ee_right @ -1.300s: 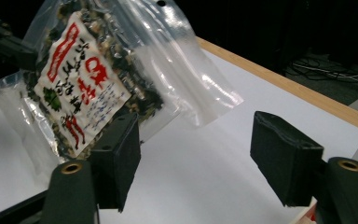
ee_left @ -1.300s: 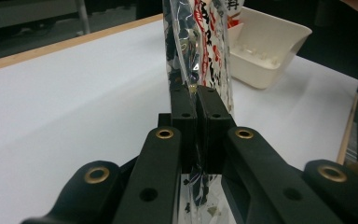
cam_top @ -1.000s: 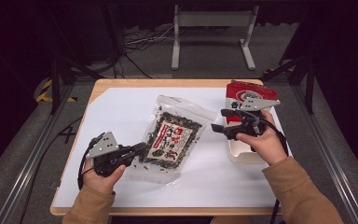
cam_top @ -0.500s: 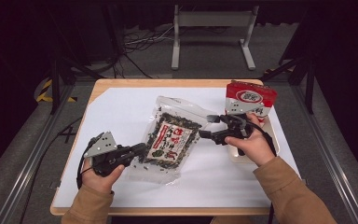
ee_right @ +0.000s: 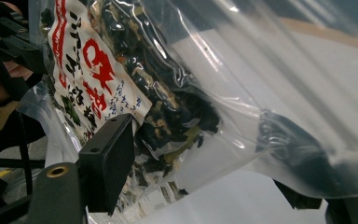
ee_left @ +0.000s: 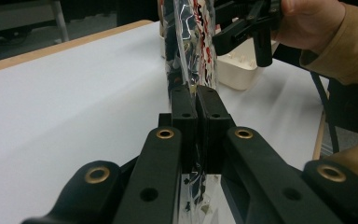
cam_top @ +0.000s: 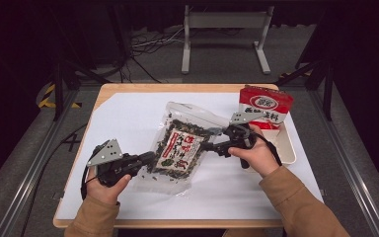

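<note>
Clear pouch of dried dark greens (cam_top: 177, 148), white label with red lettering facing up, near the middle of the white-covered bench (cam_top: 123, 118), one lower corner lifted off the sheet. Pinched at that lower-left corner by the left hand-held gripper (cam_top: 148, 159), jaws nearly together on the clear film, seen edge-on in the left gripper view with the pouch (ee_left: 189, 42) rising straight up from between the black pads (ee_left: 182, 116). Flanked at its right edge by the right hand-held gripper (cam_top: 208, 146), jaws apart with the plastic between them: one black pad (ee_right: 107, 163) in front of the film in the right gripper view, the other a dark shape behind the clear plastic (ee_right: 289, 144), pouch (ee_right: 135, 88) across them; whether those pads already press on the film, impossible to tell. Contents dark and leafy, bunched under the label. Just right of the pouch, red-and-white packet (cam_top: 265, 106) standing upright in a cream tray (cam_top: 288, 148) at the bench's right edge, close behind the right hand (cam_top: 256, 155). Left hand (cam_top: 106, 185) low at the near-left of the bench, tan sleeves (cam_top: 301, 207) entering from below. Beyond the bench's wooden far rim, grey floor with loose cables (cam_top: 148, 44) and a pale metal stand (cam_top: 224, 29).
</note>
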`<state>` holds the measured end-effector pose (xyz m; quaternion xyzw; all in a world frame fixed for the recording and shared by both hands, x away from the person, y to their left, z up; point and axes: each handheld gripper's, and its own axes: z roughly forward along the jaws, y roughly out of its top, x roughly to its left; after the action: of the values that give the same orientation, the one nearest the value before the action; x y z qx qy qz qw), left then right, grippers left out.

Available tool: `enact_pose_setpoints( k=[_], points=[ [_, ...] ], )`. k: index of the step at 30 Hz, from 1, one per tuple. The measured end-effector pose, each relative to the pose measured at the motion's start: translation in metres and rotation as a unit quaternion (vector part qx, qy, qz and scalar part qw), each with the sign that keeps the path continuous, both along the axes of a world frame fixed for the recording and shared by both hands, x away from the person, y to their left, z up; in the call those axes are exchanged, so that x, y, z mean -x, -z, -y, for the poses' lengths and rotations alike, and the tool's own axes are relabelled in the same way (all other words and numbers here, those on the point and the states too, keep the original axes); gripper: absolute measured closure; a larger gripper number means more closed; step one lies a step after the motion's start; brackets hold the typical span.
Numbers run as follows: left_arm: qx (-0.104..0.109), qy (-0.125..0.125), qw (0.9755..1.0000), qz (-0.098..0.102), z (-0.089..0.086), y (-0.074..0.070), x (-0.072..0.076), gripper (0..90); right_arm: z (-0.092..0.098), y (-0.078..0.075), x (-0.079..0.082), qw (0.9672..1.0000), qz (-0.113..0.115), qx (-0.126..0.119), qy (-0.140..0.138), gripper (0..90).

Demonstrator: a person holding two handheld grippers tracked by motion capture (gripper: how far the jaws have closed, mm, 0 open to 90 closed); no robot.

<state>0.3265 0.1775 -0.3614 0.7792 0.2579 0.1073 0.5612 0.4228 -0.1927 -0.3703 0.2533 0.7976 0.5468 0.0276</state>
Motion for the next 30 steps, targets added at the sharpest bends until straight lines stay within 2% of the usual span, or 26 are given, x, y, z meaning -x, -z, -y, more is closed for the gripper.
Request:
enact_pose_setpoints(
  k=[6,9,12,14,19,20,23,27,30],
  points=[
    [0.015,0.011,0.9998,-0.004,0.0,0.001,-0.001,87.3,-0.006,0.0,0.004,0.9993,-0.017,-0.02,-0.025,37.3],
    [0.007,0.008,0.9999,0.001,0.003,0.001,0.0,87.4,-0.012,-0.008,0.012,0.9989,0.002,-0.028,-0.037,46.0],
    [0.01,0.005,0.9999,0.001,0.002,0.001,0.0,87.5,-0.012,-0.015,0.016,0.9982,0.015,-0.031,-0.049,54.2],
    [0.008,0.002,1.0,0.004,0.0,0.0,-0.001,87.4,-0.011,-0.019,0.018,0.9976,0.017,-0.036,-0.057,58.3],
    [0.024,-0.01,0.9997,-0.004,-0.005,0.003,-0.004,86.2,-0.007,-0.028,0.025,0.9938,0.006,-0.046,-0.101,73.5],
    [0.031,-0.008,0.9995,-0.008,-0.006,0.003,-0.005,85.2,-0.006,-0.031,0.028,0.9923,0.002,-0.052,-0.113,74.8],
    [0.039,-0.005,0.9992,-0.008,-0.006,0.005,-0.007,83.4,-0.006,-0.038,0.034,0.9919,0.004,-0.048,-0.117,75.9],
    [0.037,-0.006,0.9993,0.005,-0.003,0.004,-0.007,76.5,-0.003,-0.043,0.036,0.9921,-0.002,-0.042,-0.118,76.1],
    [0.027,-0.01,0.9995,0.011,-0.003,0.004,-0.007,69.1,0.001,-0.047,0.038,0.9936,0.001,-0.027,-0.109,76.1]
  ],
)
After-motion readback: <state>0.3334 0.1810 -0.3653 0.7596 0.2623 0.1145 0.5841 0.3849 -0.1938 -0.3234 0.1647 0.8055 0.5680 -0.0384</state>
